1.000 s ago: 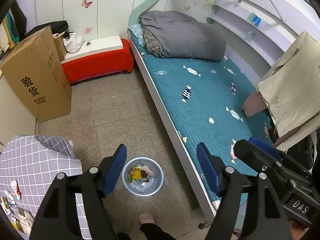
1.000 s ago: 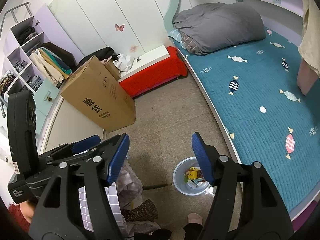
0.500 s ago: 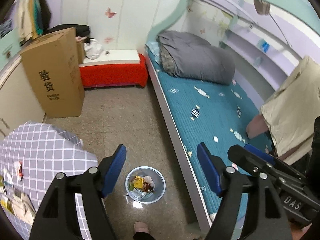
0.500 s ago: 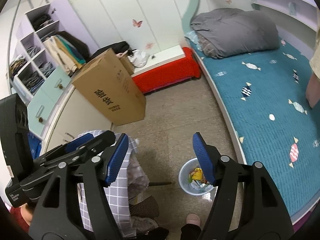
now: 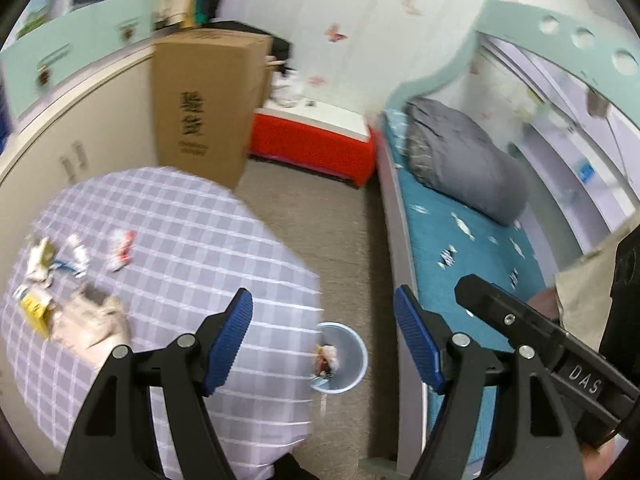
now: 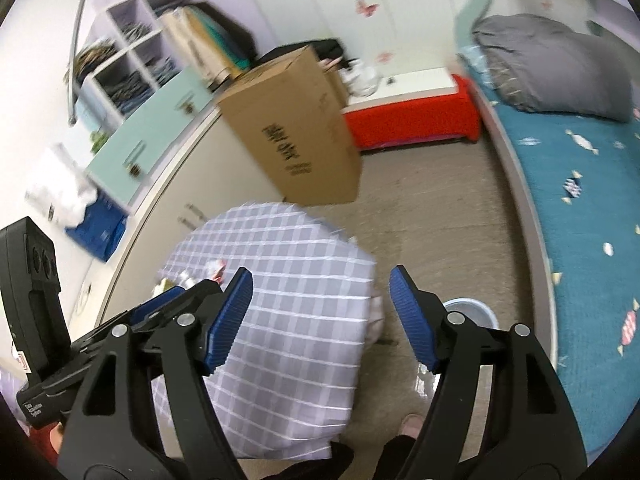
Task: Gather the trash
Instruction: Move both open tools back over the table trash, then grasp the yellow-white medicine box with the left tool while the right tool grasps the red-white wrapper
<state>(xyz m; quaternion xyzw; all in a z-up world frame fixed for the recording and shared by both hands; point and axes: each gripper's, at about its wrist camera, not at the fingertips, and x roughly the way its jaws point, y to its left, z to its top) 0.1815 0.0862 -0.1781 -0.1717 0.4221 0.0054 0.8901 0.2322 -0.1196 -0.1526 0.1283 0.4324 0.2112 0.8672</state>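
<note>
Several pieces of trash lie at the left of a table with a purple checked cloth (image 5: pixel 192 248): a red-and-white wrapper (image 5: pixel 120 249), crumpled white wrappers (image 5: pixel 74 258), a yellow packet (image 5: pixel 35 308) and a beige crumpled piece (image 5: pixel 90 320). A small blue bin (image 5: pixel 346 354) with trash in it stands on the floor by the table's right edge; its rim shows in the right wrist view (image 6: pixel 472 309). My left gripper (image 5: pixel 322 344) is open and empty above the table's edge. My right gripper (image 6: pixel 320 316) is open and empty above the table (image 6: pixel 288 280).
A tall cardboard box (image 5: pixel 204 104) stands behind the table, with a red bench (image 5: pixel 312 140) beyond it. A bed with a teal cover (image 5: pixel 472 256) and a grey duvet (image 5: pixel 460 160) runs along the right. Cabinets (image 6: pixel 160 148) line the left wall.
Both grippers have swung left, away from the bin toward the table. The table and its trash now fill the left of the left wrist view. Both stay open.
</note>
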